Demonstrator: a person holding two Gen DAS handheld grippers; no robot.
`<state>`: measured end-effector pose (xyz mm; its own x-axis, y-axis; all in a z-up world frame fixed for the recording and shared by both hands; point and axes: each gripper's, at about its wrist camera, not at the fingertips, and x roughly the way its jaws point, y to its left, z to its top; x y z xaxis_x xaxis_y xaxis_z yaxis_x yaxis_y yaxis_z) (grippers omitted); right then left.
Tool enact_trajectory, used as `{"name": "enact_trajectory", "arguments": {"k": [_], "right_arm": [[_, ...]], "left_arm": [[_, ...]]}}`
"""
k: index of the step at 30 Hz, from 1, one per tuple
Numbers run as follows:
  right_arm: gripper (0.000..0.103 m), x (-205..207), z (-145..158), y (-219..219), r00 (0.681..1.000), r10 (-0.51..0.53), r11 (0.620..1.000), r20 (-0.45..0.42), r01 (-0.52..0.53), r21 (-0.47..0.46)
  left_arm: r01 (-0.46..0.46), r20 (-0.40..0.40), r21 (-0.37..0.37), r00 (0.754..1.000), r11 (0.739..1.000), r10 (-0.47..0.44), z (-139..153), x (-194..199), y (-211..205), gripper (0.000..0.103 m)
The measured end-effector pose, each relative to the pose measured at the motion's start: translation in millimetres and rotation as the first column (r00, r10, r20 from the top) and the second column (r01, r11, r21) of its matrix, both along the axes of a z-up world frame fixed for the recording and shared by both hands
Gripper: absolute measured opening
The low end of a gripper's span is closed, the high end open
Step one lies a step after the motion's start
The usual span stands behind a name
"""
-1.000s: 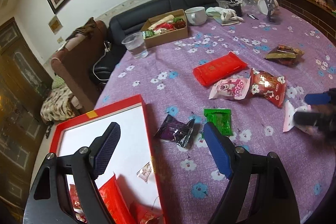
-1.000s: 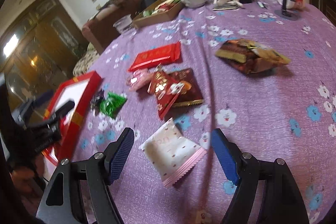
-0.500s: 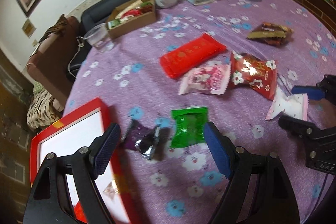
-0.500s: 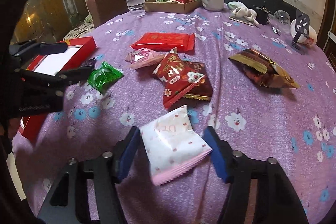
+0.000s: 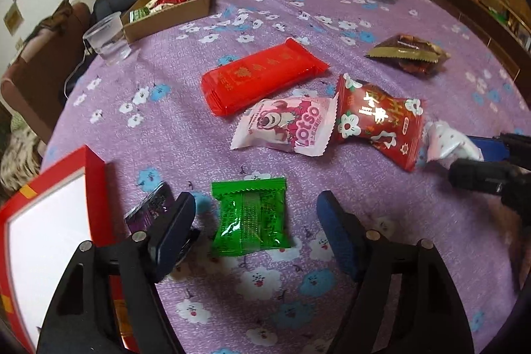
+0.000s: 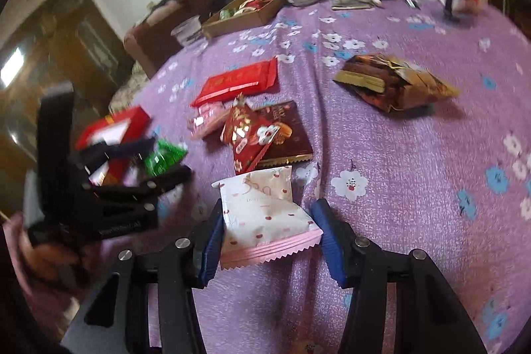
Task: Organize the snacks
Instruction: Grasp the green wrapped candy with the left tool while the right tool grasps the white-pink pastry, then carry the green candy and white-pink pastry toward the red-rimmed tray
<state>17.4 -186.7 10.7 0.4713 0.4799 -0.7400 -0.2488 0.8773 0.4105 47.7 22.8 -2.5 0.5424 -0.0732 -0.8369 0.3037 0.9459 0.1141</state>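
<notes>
free: bare purple tablecloth [image 5: 159, 128] between red box [image 5: 96, 175] and snacks; wide bare cloth right of gold packet [image 6: 395, 82] | blocked: green packet [image 5: 250, 218] lay between left gripper [image 5: 255, 221] jaws, purple packet [image 5: 152, 204] against left finger | centre: red packet [image 5: 262, 78], pink packet [image 5: 285, 125] crowded together

The tablecloth [image 5: 172, 135] is purple, strewn with white and blue flowers; at the lower centre of the left wrist view lies a glossy green packet [image 5: 249, 218], above it a plain red packet [image 5: 262, 77] and a pink-and-white one [image 5: 288, 125]. At the lower left the box [image 5: 96, 184] is red-rimmed, white within; the packet [image 6: 265, 214] at the lower centre of the right wrist view is white with small red marks and a pink edge.
</notes>
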Motion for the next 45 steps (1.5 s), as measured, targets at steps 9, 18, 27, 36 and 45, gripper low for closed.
{"name": "enact_trajectory", "arguments": {"k": [9,18,27,36,45], "right_arm": [[0.053,3,5,-17,0.998,-0.055,0.994,-0.017,0.057,0.089],[0.053,2,7,-14,0.999,-0.05,0.994,0.001,0.049,0.094],[0.053,1,7,-11,0.999,-0.042,0.995,0.016,0.04,0.096],[0.053,-1,10,-11,0.997,-0.052,0.995,0.05,0.047,0.092],[0.053,-1,11,-11,0.996,-0.057,0.995,0.065,0.051,0.089]], "left_arm": [[0.029,-0.008,-0.058,1.0,0.998,-0.029,1,-8,-6,0.036],[0.006,0.005,-0.089,1.0,0.996,-0.005,3,-27,-1,0.03],[-0.023,0.024,-0.15,0.999,0.988,0.027,9,-52,10,0.025],[-0.023,0.031,-0.164,0.999,0.986,0.029,6,-69,15,0.023],[-0.04,0.054,-0.182,0.997,0.982,0.051,10,-74,20,0.022]]}}
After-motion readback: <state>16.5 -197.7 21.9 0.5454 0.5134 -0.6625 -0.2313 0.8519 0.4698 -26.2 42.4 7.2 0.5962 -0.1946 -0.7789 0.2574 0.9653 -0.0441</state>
